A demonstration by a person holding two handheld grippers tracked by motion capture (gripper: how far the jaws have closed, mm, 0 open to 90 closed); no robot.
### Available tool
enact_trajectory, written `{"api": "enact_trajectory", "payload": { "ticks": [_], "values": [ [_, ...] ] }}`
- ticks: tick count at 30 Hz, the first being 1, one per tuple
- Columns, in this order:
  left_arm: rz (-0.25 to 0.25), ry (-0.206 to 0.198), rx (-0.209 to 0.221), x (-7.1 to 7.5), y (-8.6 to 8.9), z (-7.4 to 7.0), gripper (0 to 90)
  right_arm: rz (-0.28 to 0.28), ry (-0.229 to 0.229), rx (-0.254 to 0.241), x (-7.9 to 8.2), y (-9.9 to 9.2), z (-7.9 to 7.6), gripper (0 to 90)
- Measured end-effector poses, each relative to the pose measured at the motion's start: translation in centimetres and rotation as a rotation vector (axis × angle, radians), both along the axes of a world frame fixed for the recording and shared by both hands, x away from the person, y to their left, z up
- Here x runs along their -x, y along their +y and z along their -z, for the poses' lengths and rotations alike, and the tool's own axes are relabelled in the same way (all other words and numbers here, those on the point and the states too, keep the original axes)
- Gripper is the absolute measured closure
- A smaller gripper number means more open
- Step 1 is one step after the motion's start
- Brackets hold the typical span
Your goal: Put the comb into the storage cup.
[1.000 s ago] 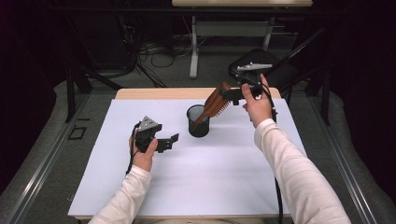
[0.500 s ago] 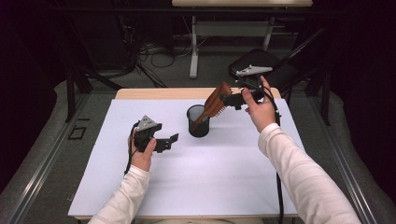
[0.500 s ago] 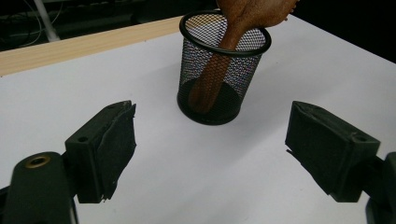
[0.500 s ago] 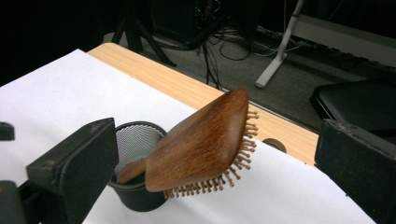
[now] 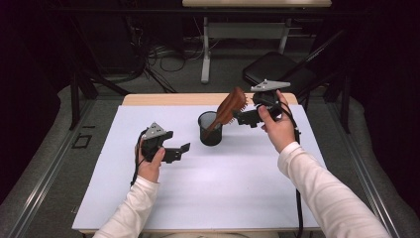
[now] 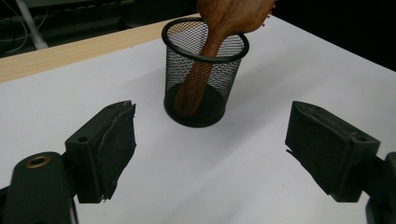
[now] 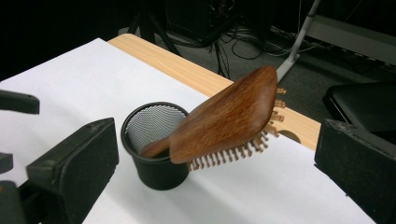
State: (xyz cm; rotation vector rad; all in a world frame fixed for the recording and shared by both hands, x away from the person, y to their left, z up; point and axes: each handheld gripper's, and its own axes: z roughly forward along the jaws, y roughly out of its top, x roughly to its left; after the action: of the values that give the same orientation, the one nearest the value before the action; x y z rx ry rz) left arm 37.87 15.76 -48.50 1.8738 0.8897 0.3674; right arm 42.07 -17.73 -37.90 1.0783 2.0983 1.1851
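Jaws of both grippers apart and empty; dark wooden hairbrush (image 7: 229,121), pale bristles down, handle-first in black mesh cup (image 7: 154,149).

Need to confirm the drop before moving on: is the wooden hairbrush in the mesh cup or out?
In. The hairbrush has its handle down inside the mesh cup, head leaning over the rim, bristles down.

I have let go of the hairbrush (image 5: 229,108): my right gripper (image 5: 246,118) has drawn back from it, jaws apart, and the brush now leans alone in the mesh cup (image 5: 210,129).
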Motion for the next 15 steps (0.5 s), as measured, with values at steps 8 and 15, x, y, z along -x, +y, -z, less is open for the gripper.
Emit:
{"api": "enact_trajectory", "payload": {
  "ticks": [8, 15],
  "values": [
    [0.043, 0.000, 0.003, 0.5, -0.3, -1.0, 15.8, -0.029, -0.002, -0.004, 2.5, -0.2, 0.7, 0.0],
    [0.060, 0.006, 0.006, 0.8, -0.3, -1.5, 15.8, -0.055, -0.005, -0.003, 4.4, -0.5, 1.5, 0.0]
  ]
}}
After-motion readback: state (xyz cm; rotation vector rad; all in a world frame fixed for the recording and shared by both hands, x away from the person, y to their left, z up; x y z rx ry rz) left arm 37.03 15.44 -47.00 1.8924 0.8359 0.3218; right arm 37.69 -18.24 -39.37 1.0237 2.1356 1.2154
